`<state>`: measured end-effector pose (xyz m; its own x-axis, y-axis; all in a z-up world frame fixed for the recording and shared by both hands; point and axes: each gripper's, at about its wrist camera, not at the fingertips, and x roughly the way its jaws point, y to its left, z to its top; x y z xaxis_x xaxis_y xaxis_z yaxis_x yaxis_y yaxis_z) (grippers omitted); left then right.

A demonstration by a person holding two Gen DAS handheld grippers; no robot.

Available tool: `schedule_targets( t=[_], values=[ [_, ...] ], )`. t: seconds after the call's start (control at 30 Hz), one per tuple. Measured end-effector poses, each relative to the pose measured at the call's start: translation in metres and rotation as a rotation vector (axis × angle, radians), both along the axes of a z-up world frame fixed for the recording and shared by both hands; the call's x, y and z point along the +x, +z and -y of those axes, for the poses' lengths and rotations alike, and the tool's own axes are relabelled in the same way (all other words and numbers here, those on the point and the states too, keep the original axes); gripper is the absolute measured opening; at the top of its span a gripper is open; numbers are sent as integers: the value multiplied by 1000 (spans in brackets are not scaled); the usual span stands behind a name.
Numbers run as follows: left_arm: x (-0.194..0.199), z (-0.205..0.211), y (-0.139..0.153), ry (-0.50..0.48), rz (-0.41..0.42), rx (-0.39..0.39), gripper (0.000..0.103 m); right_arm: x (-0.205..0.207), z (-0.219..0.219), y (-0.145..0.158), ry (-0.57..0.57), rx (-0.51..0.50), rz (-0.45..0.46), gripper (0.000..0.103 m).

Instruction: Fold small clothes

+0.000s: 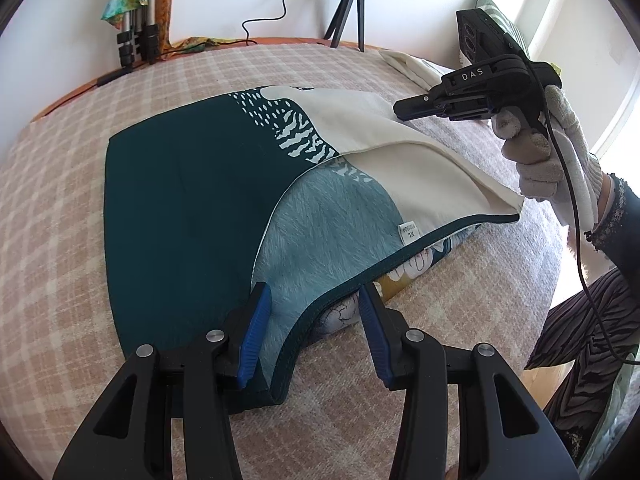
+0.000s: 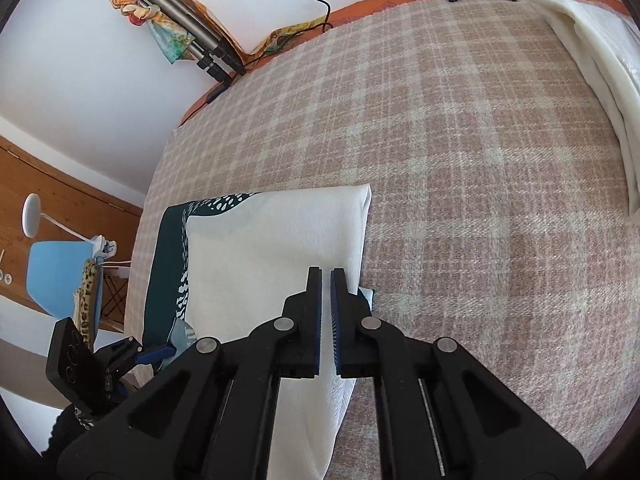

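While right gripper (image 2: 326, 320) fingers pinch its cream flap, teal-patterned garment (image 1: 188, 208), left gripper (image 1: 312, 336) fingers apart.

A pink-and-cream checked blanket (image 2: 460, 140) is covering the bed, with the teal printed garment (image 1: 180, 208) lying on it and white folded cloth (image 2: 600, 80) resting at its far edge

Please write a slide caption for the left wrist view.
Open left hand-held gripper straddles garment edge; right hand-held gripper lifts cream fold.
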<state>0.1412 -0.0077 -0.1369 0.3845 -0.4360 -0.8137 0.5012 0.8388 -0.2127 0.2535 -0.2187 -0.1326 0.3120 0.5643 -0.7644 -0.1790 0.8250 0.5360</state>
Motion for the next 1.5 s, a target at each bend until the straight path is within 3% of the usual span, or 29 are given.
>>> schedule_targets(
  t=[0.07, 0.13, 0.17, 0.2, 0.23, 0.37, 0.47, 0.63, 0.8, 1.07, 1.1, 1.13, 1.37, 1.43, 1.5],
  values=[
    [1, -1, 0, 1, -3, -4, 44, -2, 3, 8, 19, 33, 20, 15],
    [1, -1, 0, 0, -6, -7, 44, -7, 6, 13, 16, 81, 50, 47],
    [1, -1, 0, 0, -7, -8, 44, -10, 10, 15, 0, 115, 64, 59],
    [2, -1, 0, -1, -7, -7, 44, -11, 14, 15, -27, 140, 73, 78],
    [2, -1, 0, -2, -6, -6, 44, -12, 18, 15, -47, 155, 77, 89],
    [1, -1, -1, -3, -5, -5, 44, -7, 25, 16, -74, 108, 81, 90],
    [1, 0, -1, -3, -1, -2, 44, -5, 28, 13, -51, 123, 68, 86],
    [2, 0, -1, -1, -4, -5, 44, -1, 23, -3, -5, 68, 22, 54],
    [2, 0, -1, -2, 0, -4, 44, 2, 12, -14, 42, 75, 6, 32],
    [1, 1, -2, -2, 5, -1, 44, 3, 9, -11, 62, 103, 15, 23],
    [1, 1, -2, -2, 4, -1, 44, 3, 5, -12, 72, 87, 11, 11],
    [1, 1, -2, -1, 4, -2, 44, 2, 2, -13, 78, 62, 14, 8],
    [0, 1, -2, -2, 9, -1, 44, 5, -4, 1, 47, -153, 103, 3],
    [0, 1, -2, -3, 7, -1, 44, 9, 2, 2, 32, -122, 83, 3],
    [1, 1, -2, -1, -2, -4, 44, 13, 13, 3, -33, -177, 60, 4]
  ],
)
